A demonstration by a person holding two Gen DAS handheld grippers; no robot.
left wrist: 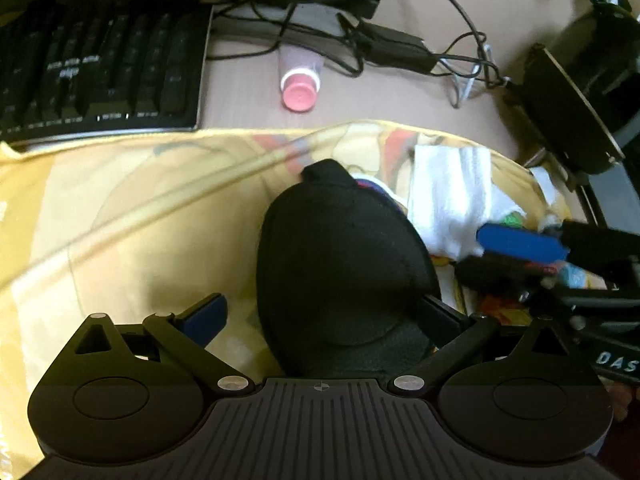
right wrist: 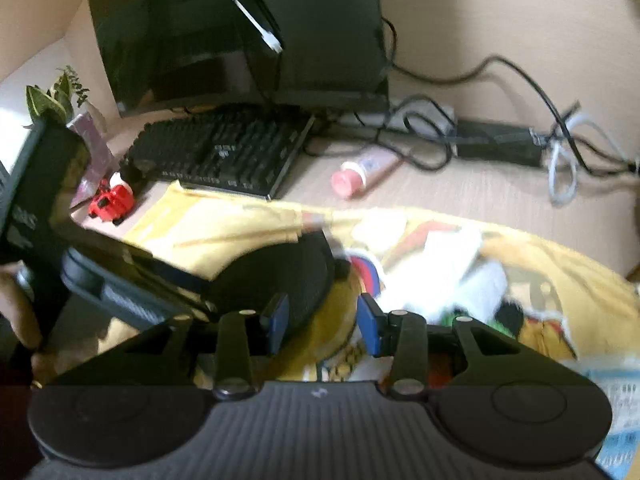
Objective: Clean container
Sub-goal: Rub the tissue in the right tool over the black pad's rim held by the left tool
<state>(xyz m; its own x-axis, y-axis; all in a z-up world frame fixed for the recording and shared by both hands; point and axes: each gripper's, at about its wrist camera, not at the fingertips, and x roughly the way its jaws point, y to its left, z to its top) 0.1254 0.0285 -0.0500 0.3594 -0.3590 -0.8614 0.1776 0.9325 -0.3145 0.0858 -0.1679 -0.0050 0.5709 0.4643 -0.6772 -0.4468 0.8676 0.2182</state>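
Light wood-grain worktop (right wrist: pixel 460 204), beige wall (right wrist: pixel 500 8) behind. Dark monitor (right wrist: pixel 240 32) at rear of worktop, black keyboard (right wrist: pixel 224 152) in front of it. Tangled black cables (right wrist: pixel 520 80) and power brick (right wrist: pixel 496 144) along rear right edge. Small potted plant (right wrist: pixel 56 96) at far left corner, bright daylight on that side. Yellow patterned cloth (right wrist: pixel 224 224) over near part of worktop.

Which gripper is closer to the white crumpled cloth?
Right. The right gripper has its fingertips right beside the white crumpled cloth. The left gripper is further away, with a black round container between its fingers.
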